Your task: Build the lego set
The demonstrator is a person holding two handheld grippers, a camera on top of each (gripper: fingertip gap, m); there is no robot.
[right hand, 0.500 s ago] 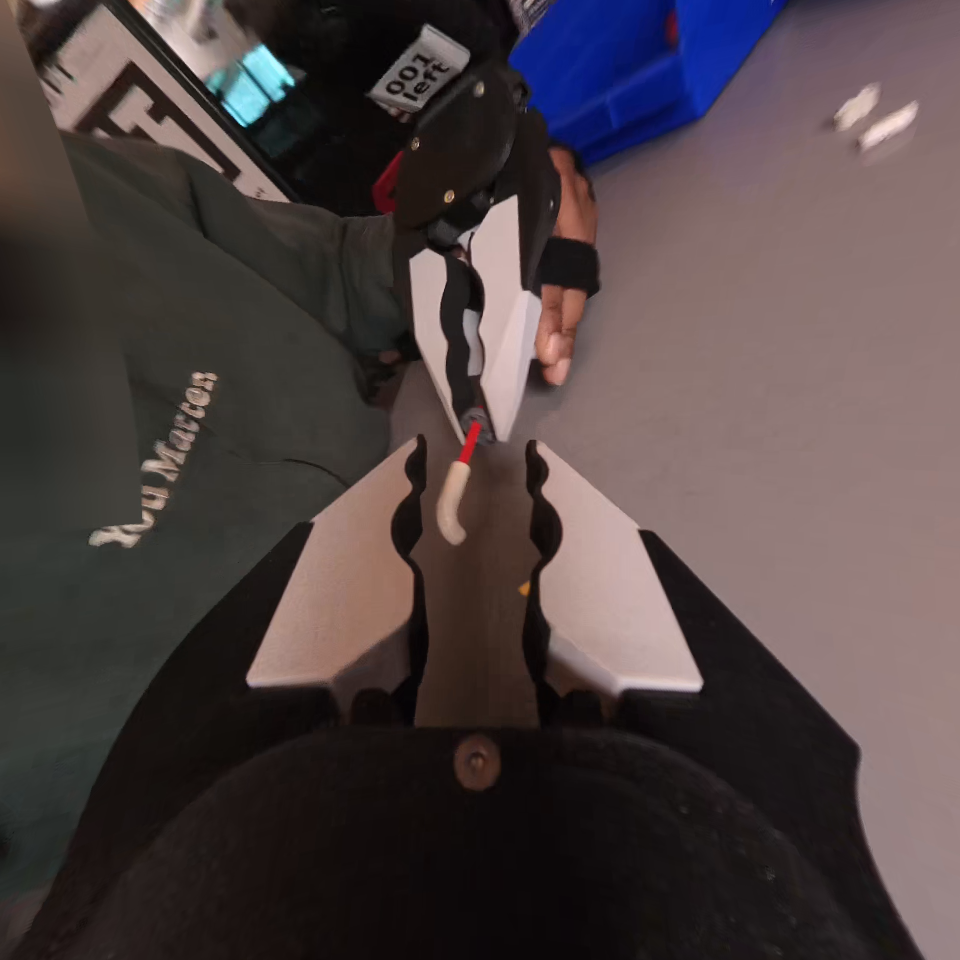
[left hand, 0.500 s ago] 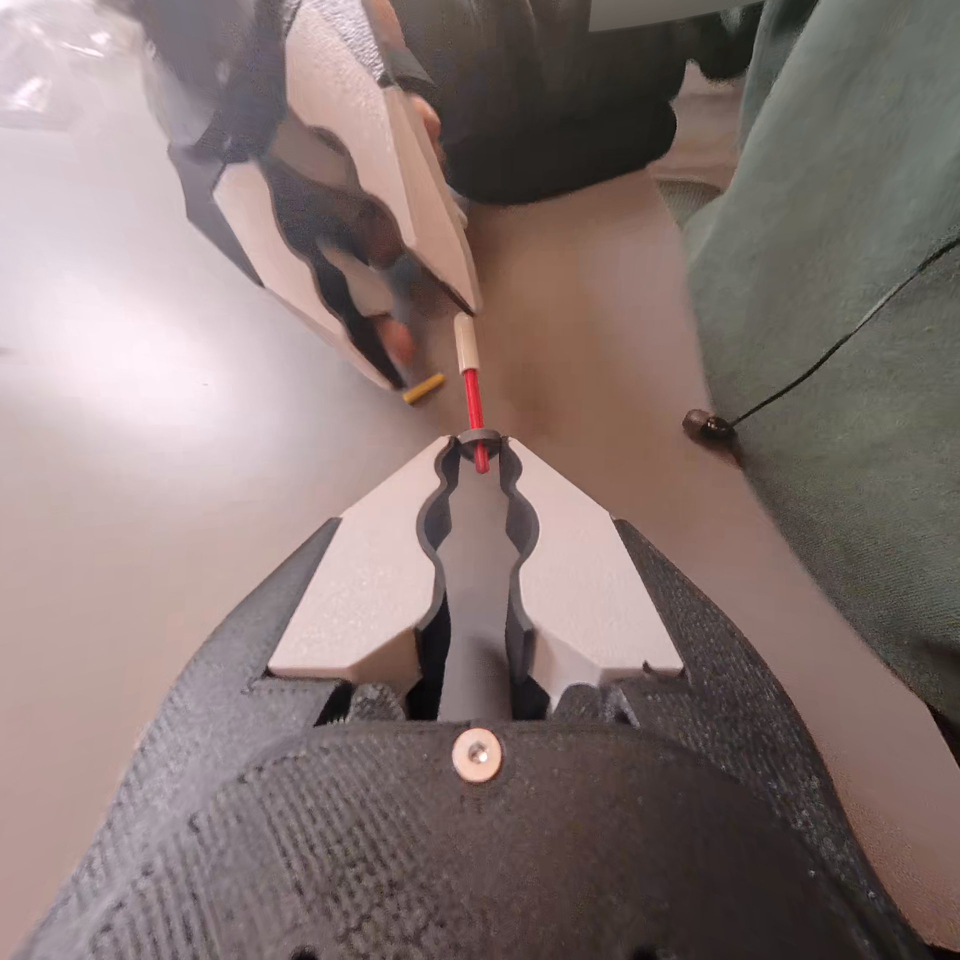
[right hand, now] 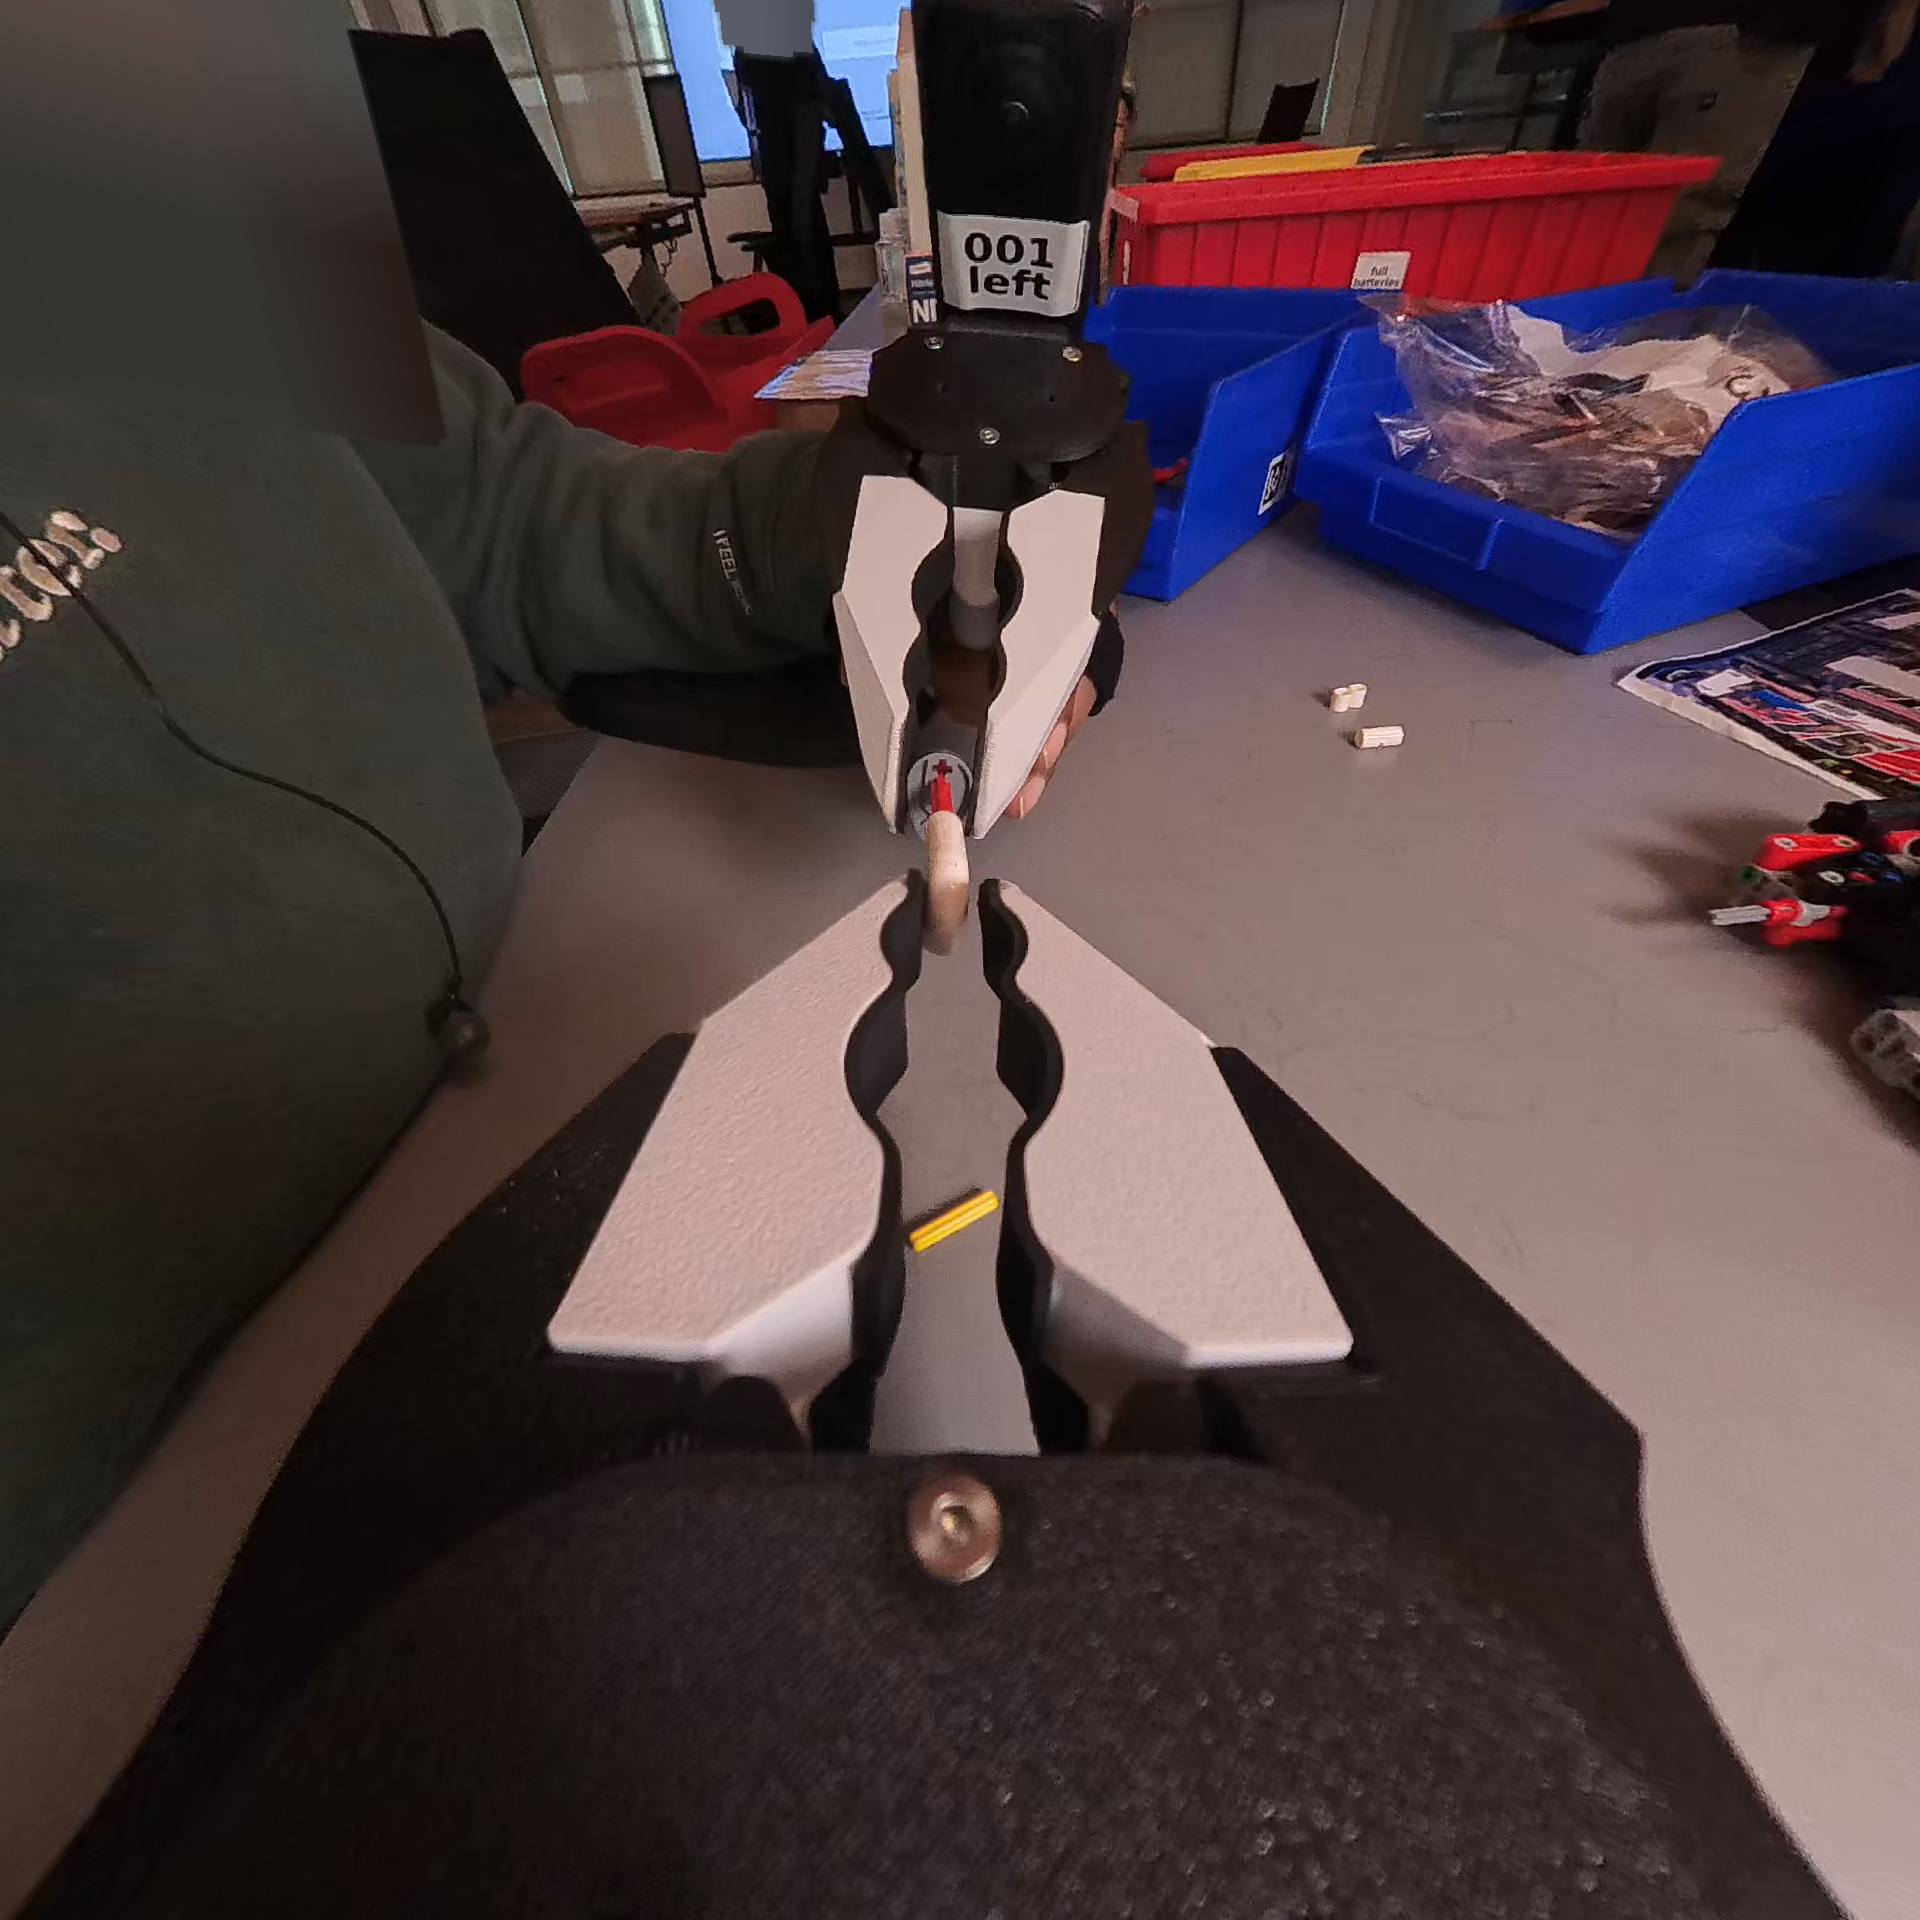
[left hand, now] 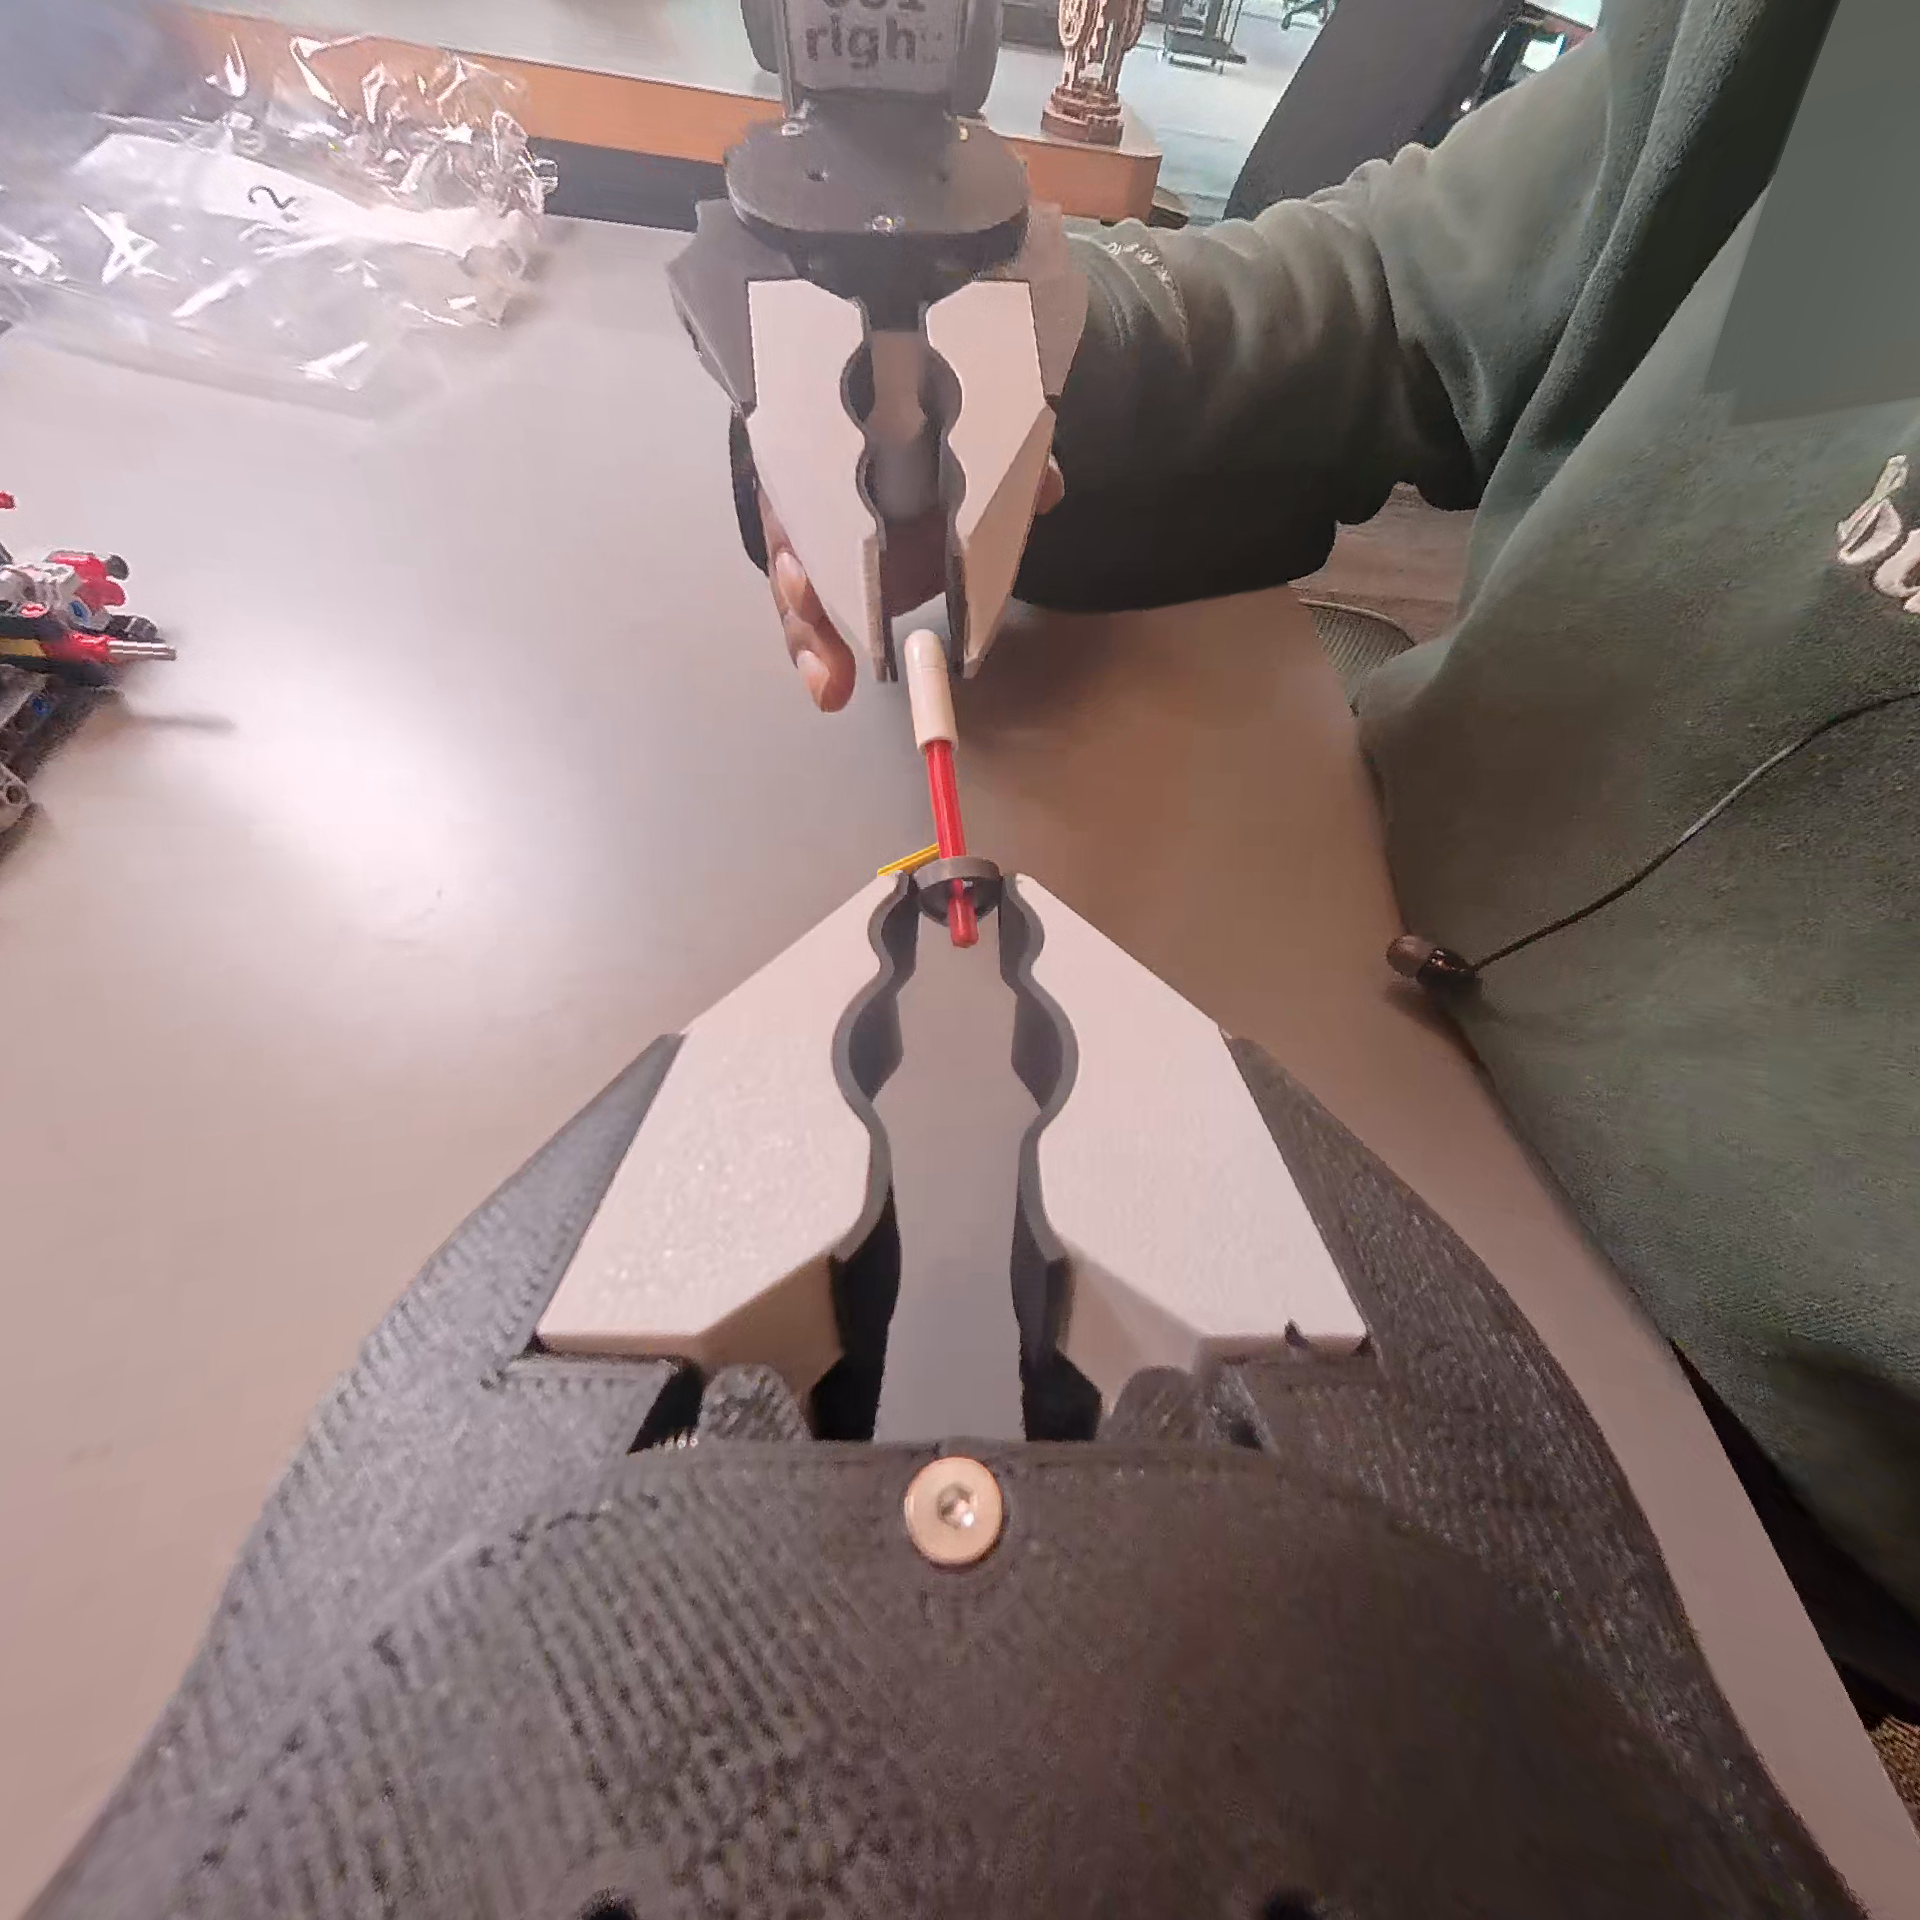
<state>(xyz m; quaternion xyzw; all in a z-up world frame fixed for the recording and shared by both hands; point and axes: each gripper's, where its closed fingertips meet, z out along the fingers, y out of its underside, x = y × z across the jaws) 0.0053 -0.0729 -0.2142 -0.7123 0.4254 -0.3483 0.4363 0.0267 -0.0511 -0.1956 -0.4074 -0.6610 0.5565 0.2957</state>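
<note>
Left wrist view: the left gripper (left hand: 956,894) clenches a small grey plastic ring (left hand: 956,871) threaded on a thin red plastic axle (left hand: 945,790), which points to twelve o'clock and ends in a cream plastic sleeve (left hand: 927,696). The right gripper (left hand: 923,665) faces it, fingertips flanking the sleeve's tip; a gap shows on one side, so it is unclenched. A short yellow plastic pin (right hand: 954,1218) lies on the grey tabletop (left hand: 416,831) below. Open table spreads toward nine o'clock; a green sleeve (left hand: 1299,364) and the table edge crowd three o'clock.
</note>
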